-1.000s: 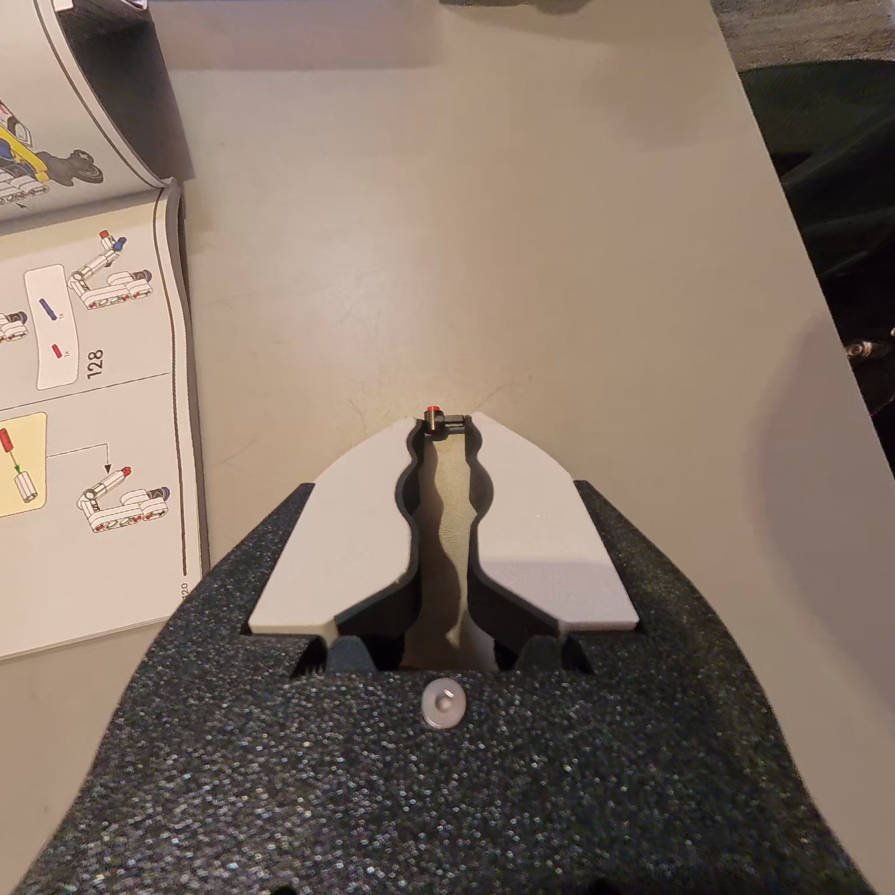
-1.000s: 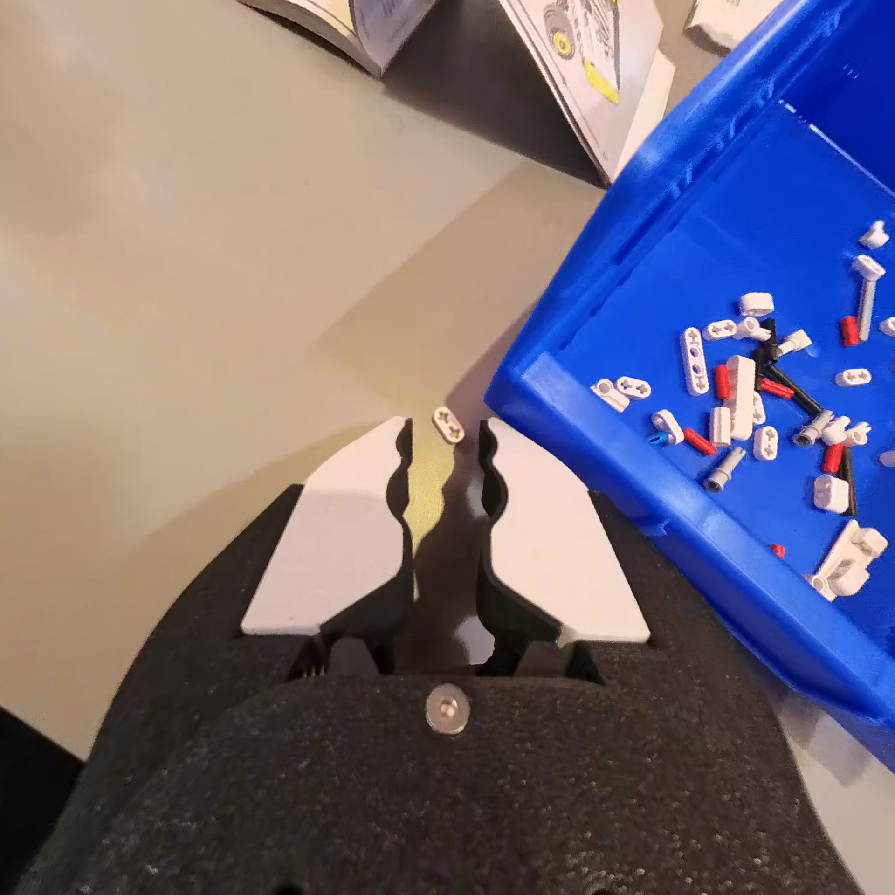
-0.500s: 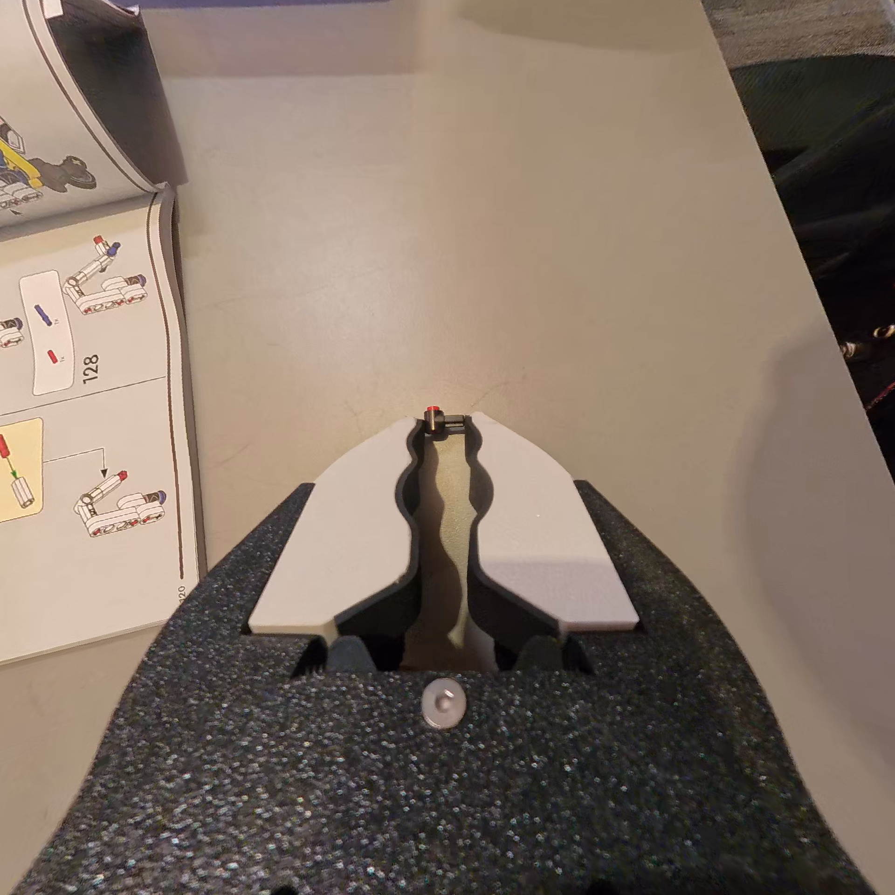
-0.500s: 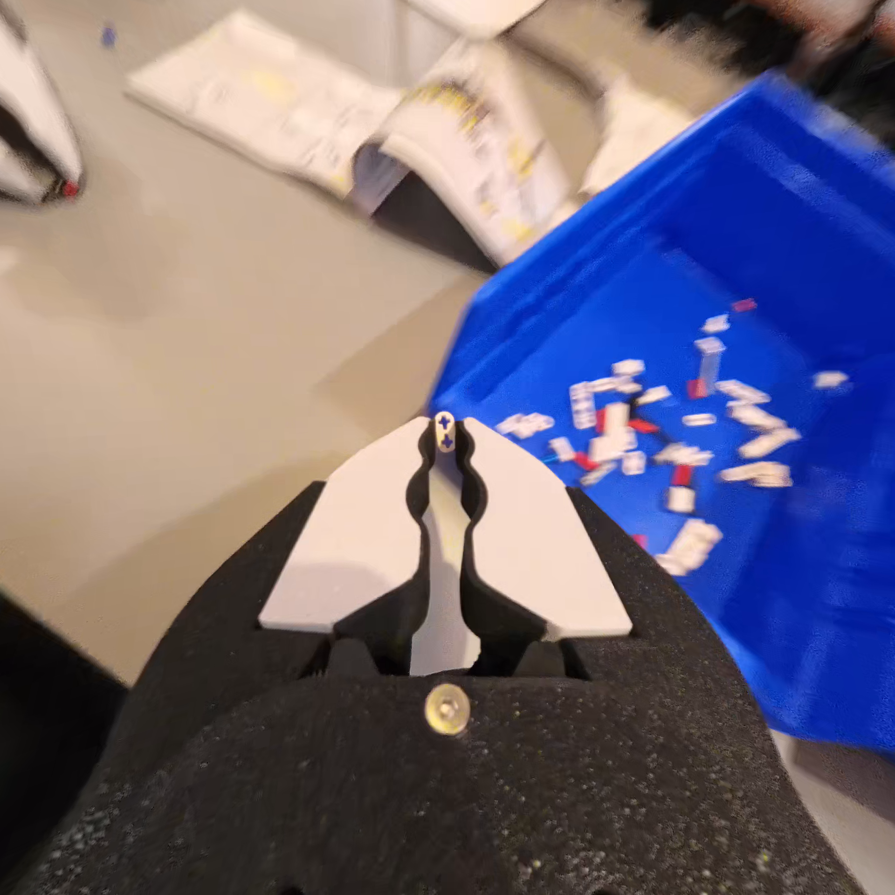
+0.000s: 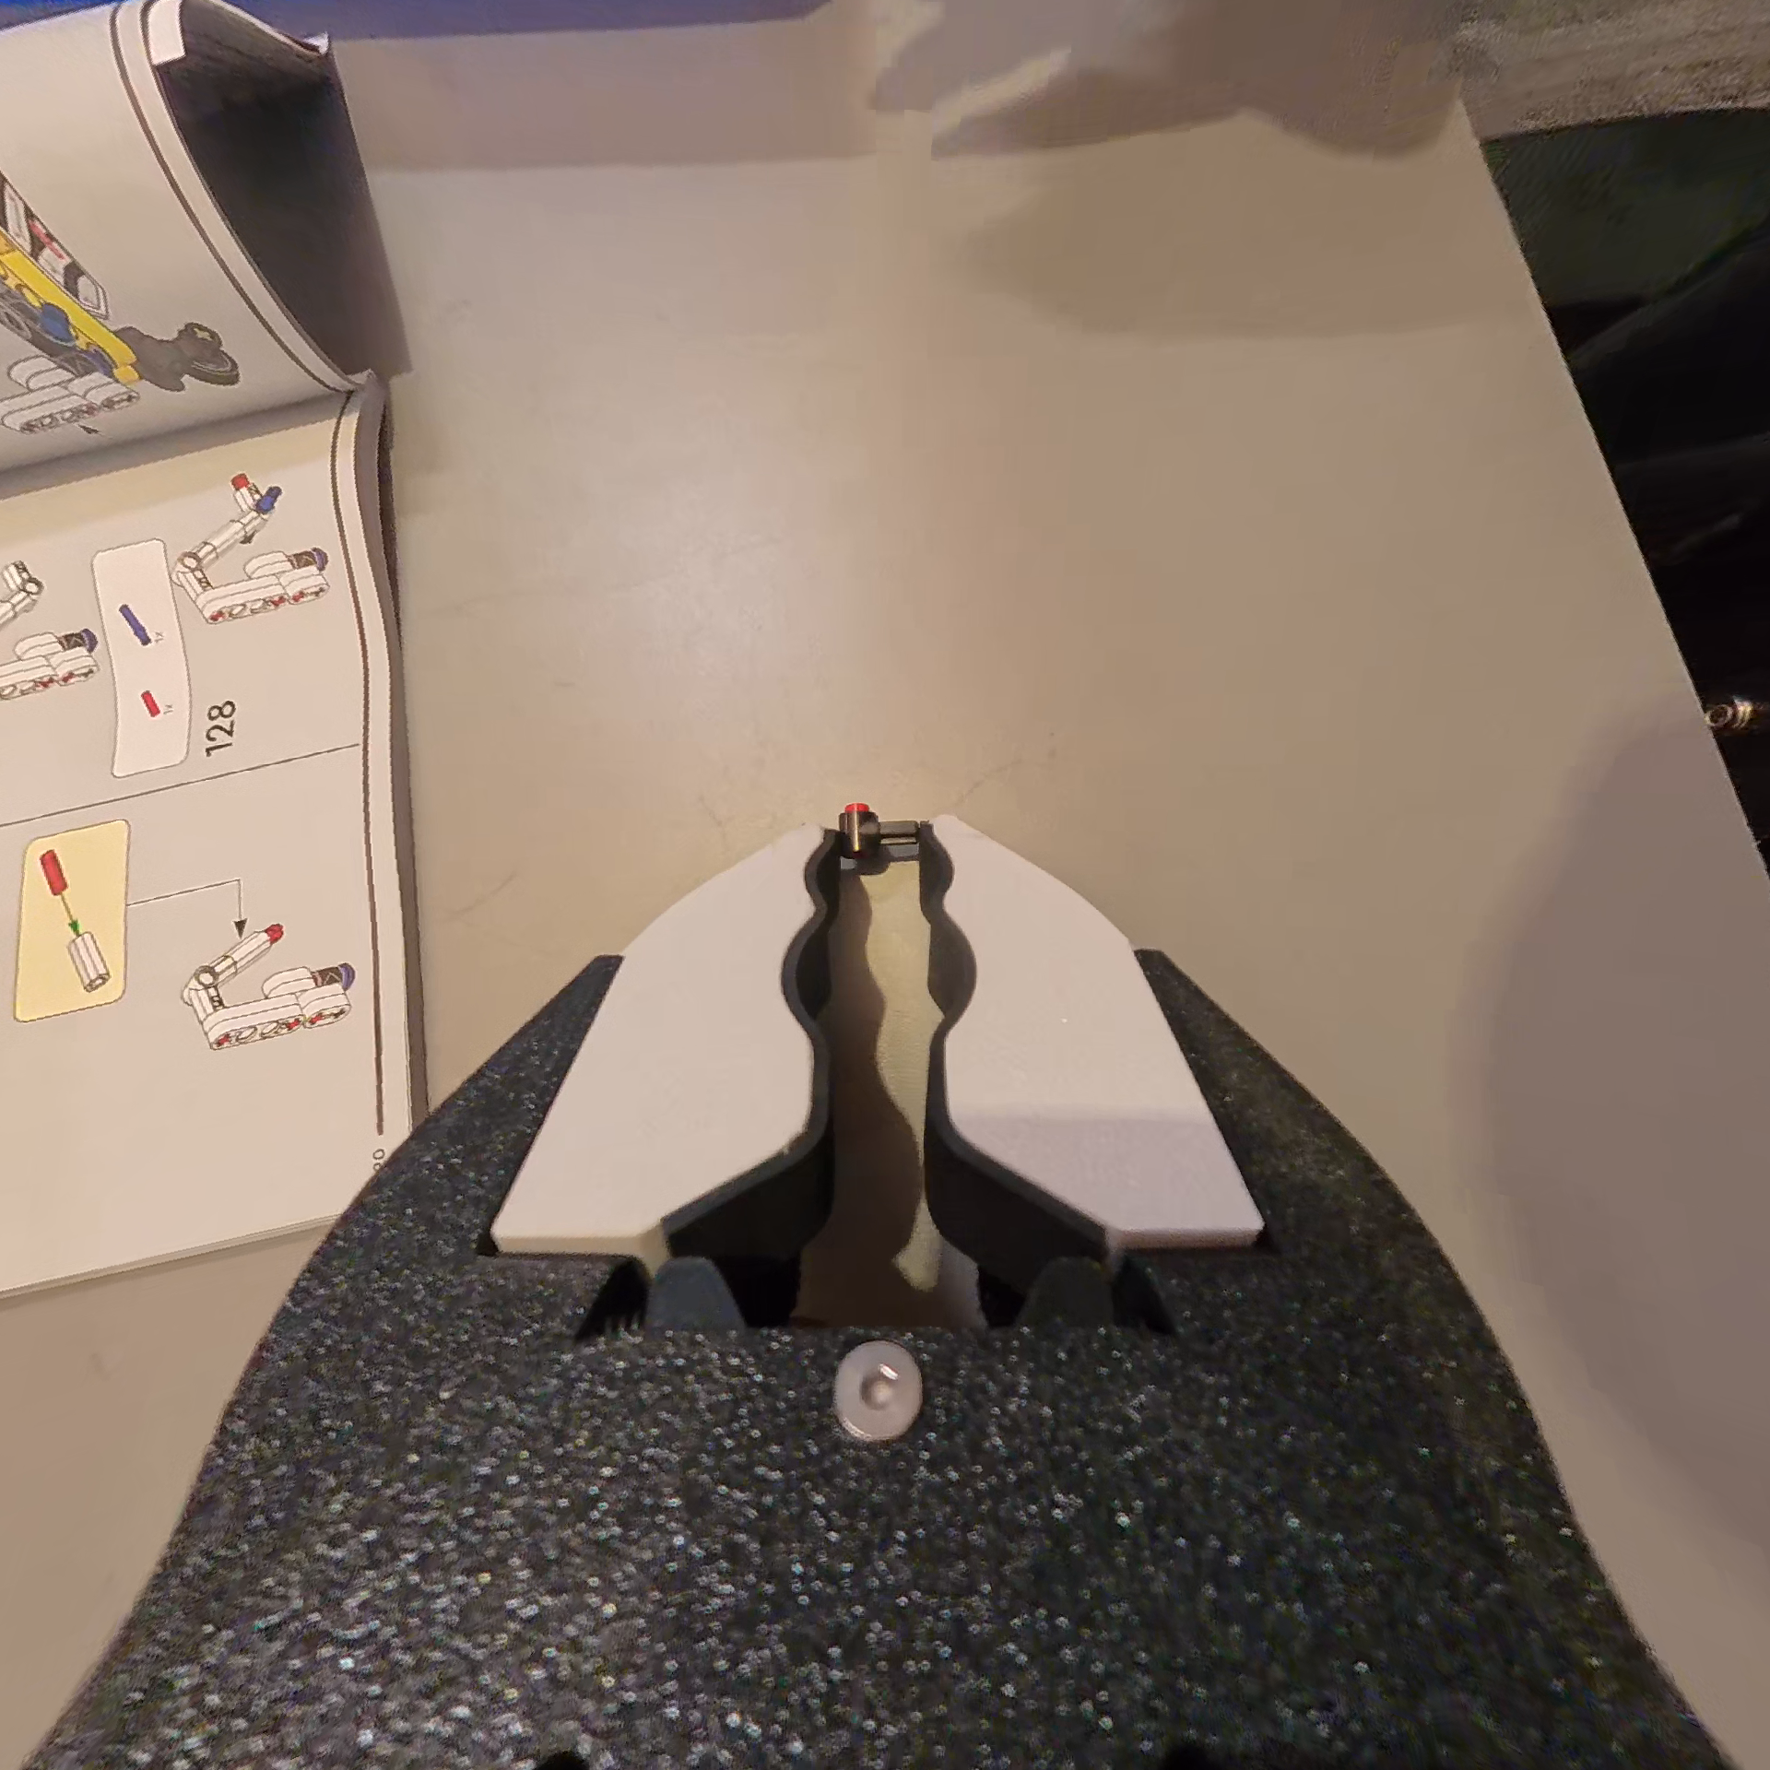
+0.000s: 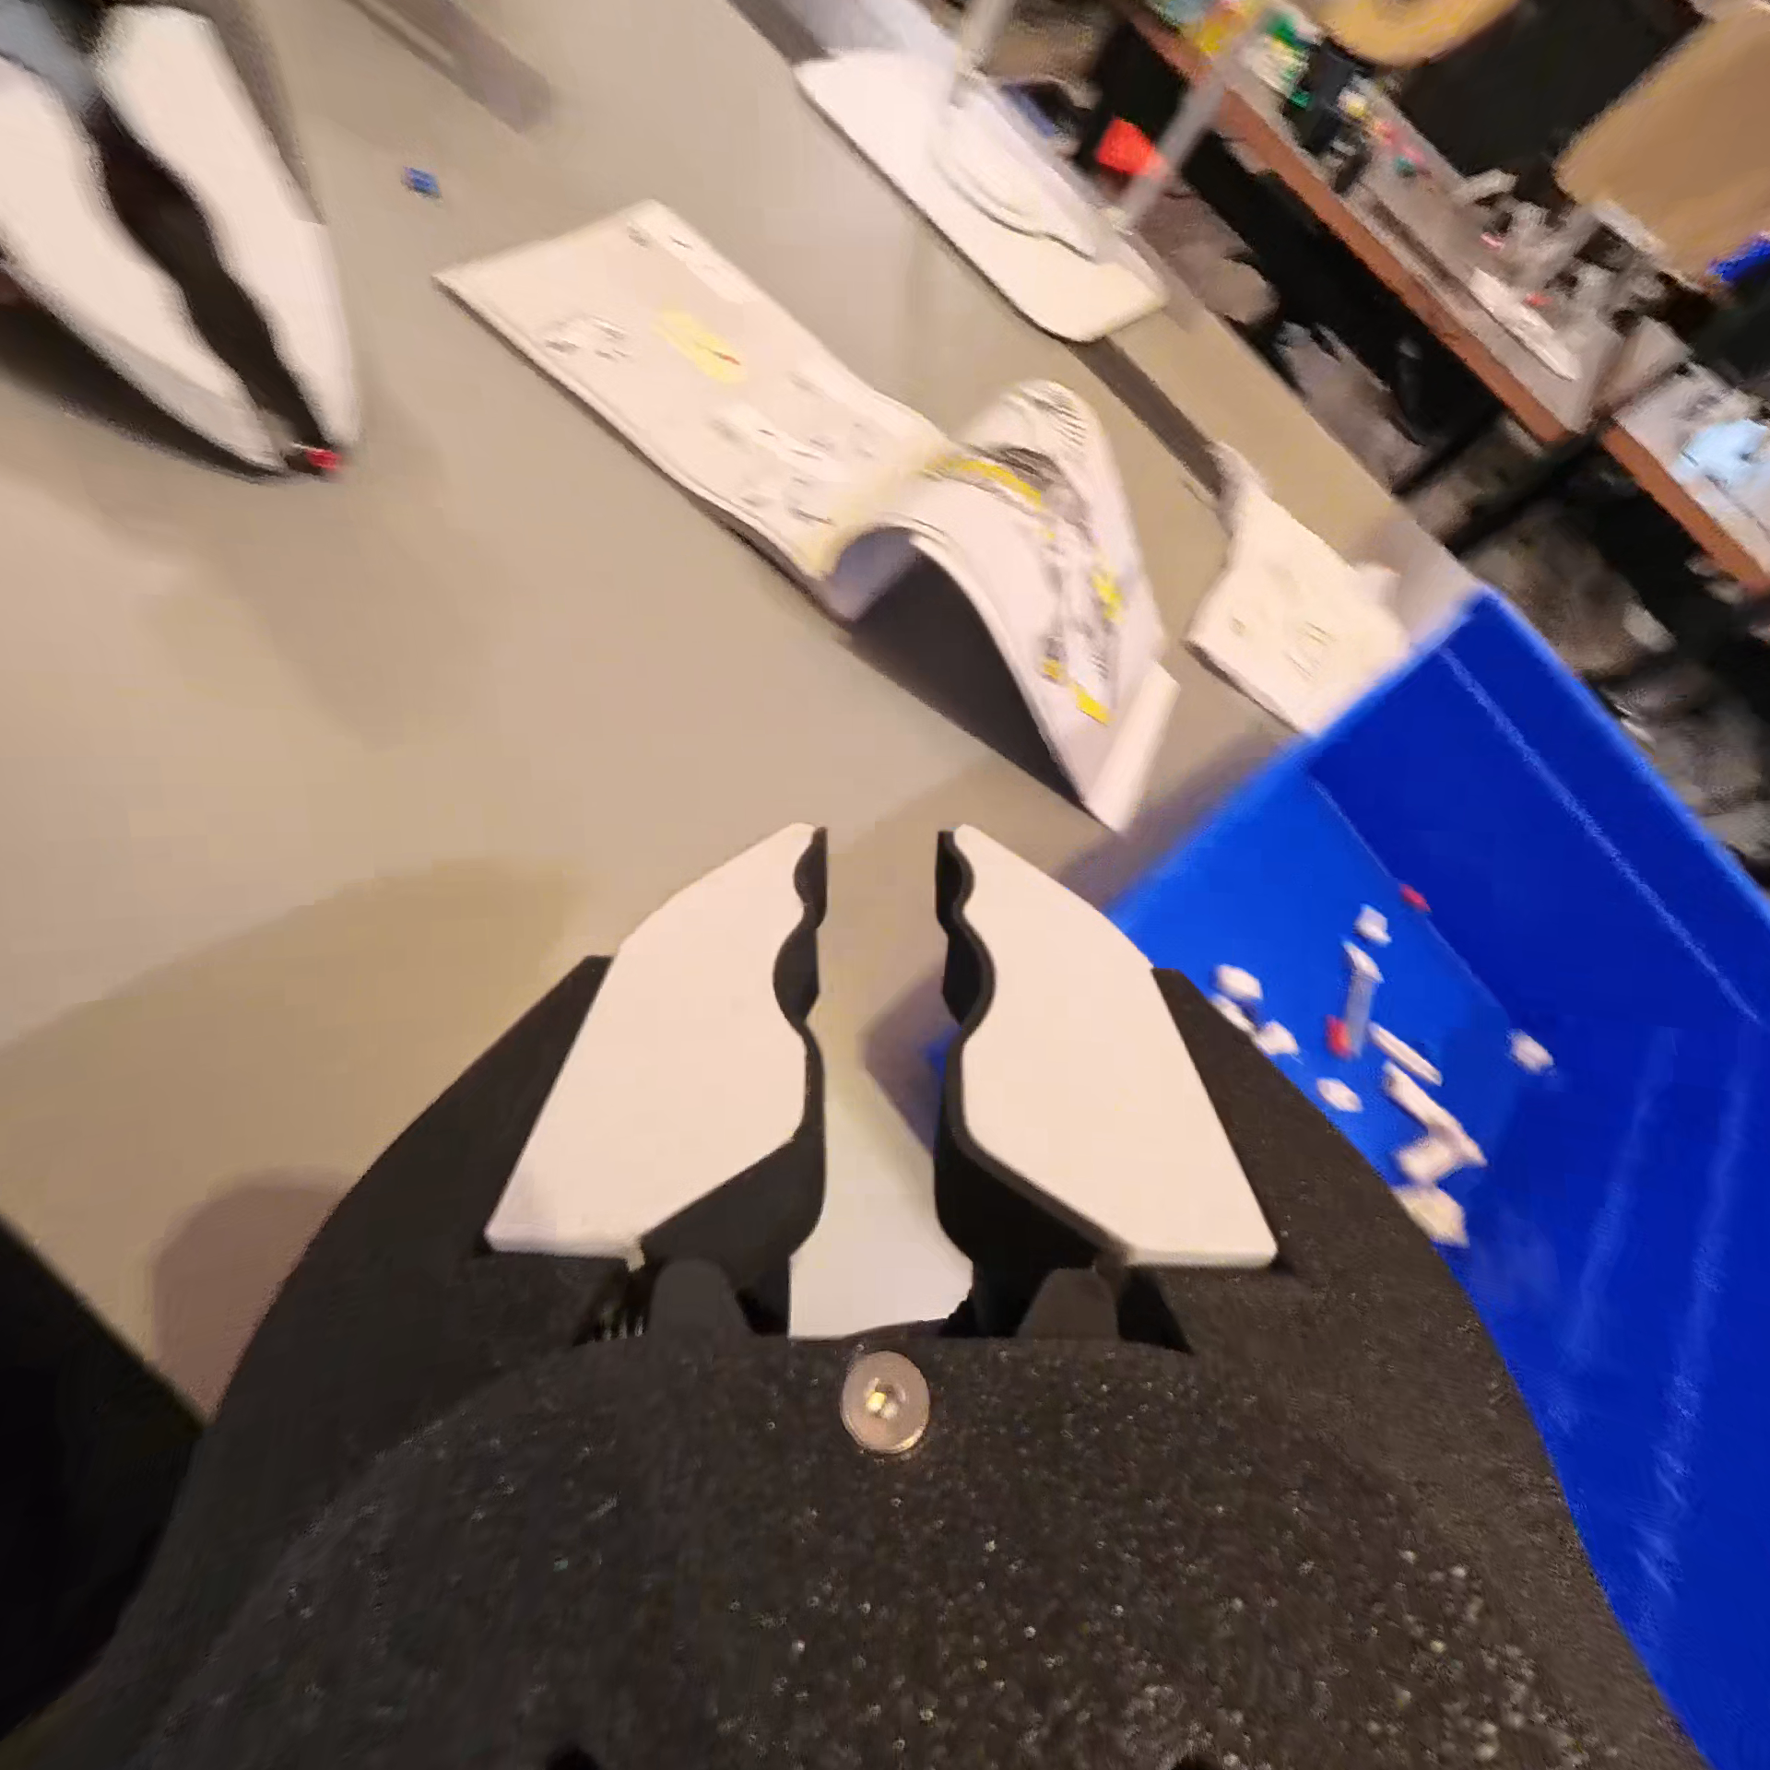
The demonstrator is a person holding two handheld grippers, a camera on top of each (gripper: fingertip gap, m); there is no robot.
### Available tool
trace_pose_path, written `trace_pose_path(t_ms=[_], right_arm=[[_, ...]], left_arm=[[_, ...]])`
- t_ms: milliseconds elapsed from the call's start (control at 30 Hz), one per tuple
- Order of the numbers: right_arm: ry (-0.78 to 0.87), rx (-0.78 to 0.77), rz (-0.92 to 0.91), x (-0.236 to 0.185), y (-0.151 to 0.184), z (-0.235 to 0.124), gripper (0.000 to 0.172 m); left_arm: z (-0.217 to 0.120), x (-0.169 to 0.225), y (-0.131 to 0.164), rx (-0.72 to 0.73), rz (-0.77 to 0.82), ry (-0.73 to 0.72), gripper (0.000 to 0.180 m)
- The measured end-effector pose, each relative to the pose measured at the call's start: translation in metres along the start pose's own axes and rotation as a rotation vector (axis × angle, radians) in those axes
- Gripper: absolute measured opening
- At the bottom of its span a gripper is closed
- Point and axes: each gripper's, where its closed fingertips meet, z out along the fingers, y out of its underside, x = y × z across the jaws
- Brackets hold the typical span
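My left gripper [image 5: 879, 835] is shut on a small black connector with a red pin end [image 5: 865, 829], held crosswise at the fingertips just above the beige table [image 5: 958, 527]. The right wrist view shows it far left [image 6: 311, 450] with the red end at its tips. My right gripper [image 6: 881, 843] is open above the table with nothing between its pads. It hangs beside the near-left corner of a blue bin [image 6: 1628, 1197]. The bin holds several small white, red and black parts [image 6: 1408, 1063].
An open instruction booklet [image 5: 192, 766] lies to the left of my left gripper and shows mid-table in the right wrist view [image 6: 862, 431]. More papers [image 6: 1293, 613] lie beyond the bin. The table's edge [image 5: 1580, 498] runs along the right. Cluttered benches [image 6: 1437, 239] stand behind. My right fingertips sit around 25 cm from my left ones.
My right gripper shut on a small white two-hole piece, lifted and swung up and left, then opened; the piece is no longer between its pads. My left gripper held still.
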Motion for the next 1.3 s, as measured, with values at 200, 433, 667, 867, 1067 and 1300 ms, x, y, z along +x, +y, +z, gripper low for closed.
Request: trace_pose_path(t_ms=[200, 433, 667, 867, 1067, 1300], right_arm=[[-0.332, 0.052, -0.122, -0.099, -0.025, 0.063, 0.021], [-0.444, 0.077, -0.255, -0.139, -0.047, 0.115, 0.021], [-0.375, 0.202, -0.413, -0.142, -0.056, 0.123, 0.022], [-0.347, 0.28, -0.486, -0.145, -0.063, 0.122, 0.021], [-0.281, 0.323, -0.508, -0.142, -0.07, 0.121, 0.021], [-0.234, 0.363, -0.454, -0.132, -0.076, 0.118, 0.008]], left_arm=[[0.0, 0.001, -0.002, 0.009, 0.044, -0.015, 0.016], [0.0, 0.003, -0.01, 0.054, 0.124, -0.046, 0.016], [-0.006, 0.0, -0.023, 0.145, -0.005, -0.016, 0.016], [-0.011, 0.001, -0.031, 0.208, -0.096, 0.031, 0.016], [-0.013, -0.001, -0.039, 0.263, -0.192, 0.055, 0.016], [-0.016, -0.006, -0.046, 0.322, -0.309, 0.072, 0.016]])
